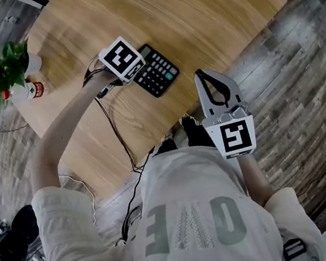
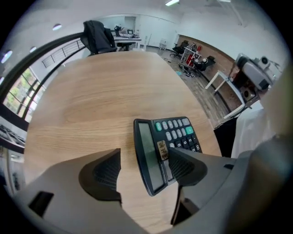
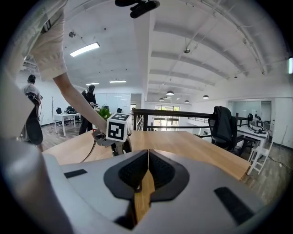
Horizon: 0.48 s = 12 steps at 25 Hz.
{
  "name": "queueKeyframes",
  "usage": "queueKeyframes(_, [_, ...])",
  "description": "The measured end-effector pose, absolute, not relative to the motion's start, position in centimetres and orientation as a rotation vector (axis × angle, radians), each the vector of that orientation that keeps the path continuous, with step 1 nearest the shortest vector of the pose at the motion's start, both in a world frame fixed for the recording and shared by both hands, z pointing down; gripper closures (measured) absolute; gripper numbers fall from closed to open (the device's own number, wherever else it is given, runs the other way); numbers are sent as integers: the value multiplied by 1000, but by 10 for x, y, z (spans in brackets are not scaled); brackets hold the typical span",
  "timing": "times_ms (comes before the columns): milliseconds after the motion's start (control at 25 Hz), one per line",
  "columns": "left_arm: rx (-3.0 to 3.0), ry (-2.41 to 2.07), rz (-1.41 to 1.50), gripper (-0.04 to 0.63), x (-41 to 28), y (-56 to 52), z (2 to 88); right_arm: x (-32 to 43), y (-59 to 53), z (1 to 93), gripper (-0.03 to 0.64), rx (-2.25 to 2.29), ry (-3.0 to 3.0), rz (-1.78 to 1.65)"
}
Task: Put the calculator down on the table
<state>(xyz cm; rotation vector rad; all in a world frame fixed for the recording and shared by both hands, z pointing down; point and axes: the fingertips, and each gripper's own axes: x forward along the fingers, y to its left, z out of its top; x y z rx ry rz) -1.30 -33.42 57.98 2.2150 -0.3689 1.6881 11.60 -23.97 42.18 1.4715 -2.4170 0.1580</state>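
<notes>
Left gripper (image 2: 144, 157), grey moulded plastic with black ribbed pads, points steeply down, jaws spread wide and gripping nothing. The flat rectangular dark-grey plastic calculator (image 2: 158, 141) lies face up on the pale wood-grain table (image 2: 91, 105) below the gap. It sits nearer the right-hand jaw, whose tip overlaps the display end, and clear of the other jaw. The calculator has a glossy tilted display strip, rows of rounded grey and black keys and two green keys. In the head view it sits near the table's near edge. Right gripper (image 3: 147, 155), same grey shell, is held off the table edge near the person's torso, roughly level, ribbed pads closed together, empty. At the far left corner of the table stand a leafy green plant in a white pot (image 1: 8, 69) and a small red-labelled container (image 1: 32, 90). Worn grey-brown plank floor (image 1: 293, 91) around.
</notes>
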Motion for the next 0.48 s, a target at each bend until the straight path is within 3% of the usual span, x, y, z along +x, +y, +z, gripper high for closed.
queueKeyframes(280, [2366, -774, 1808, 272, -19, -351, 557, 112, -243, 397, 595, 1494, -2438, 65])
queueKeyframes(480, [2605, -1130, 1848, 273, -15, -367, 491, 115, -255, 367, 595, 1552, -2416, -73])
